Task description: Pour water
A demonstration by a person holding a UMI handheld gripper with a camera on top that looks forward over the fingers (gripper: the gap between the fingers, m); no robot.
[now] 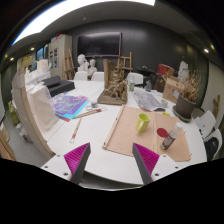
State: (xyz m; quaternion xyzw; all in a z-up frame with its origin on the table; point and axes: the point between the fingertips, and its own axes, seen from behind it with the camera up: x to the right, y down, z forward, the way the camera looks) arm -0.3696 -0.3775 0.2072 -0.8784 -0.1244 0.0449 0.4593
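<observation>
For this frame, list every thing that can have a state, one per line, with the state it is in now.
gripper: open, holds nothing, above the table's near edge.
green cup: upright on the board, untouched; contents cannot be told.
red cup: upright on the board, beside the bottle, untouched.
bottle: on the board beyond the fingers, not gripped; cap cannot be told.
board: flat on the white table.

White table (105, 150) in dark-walled studio (150, 40); bright ceiling light (70, 10).
</observation>
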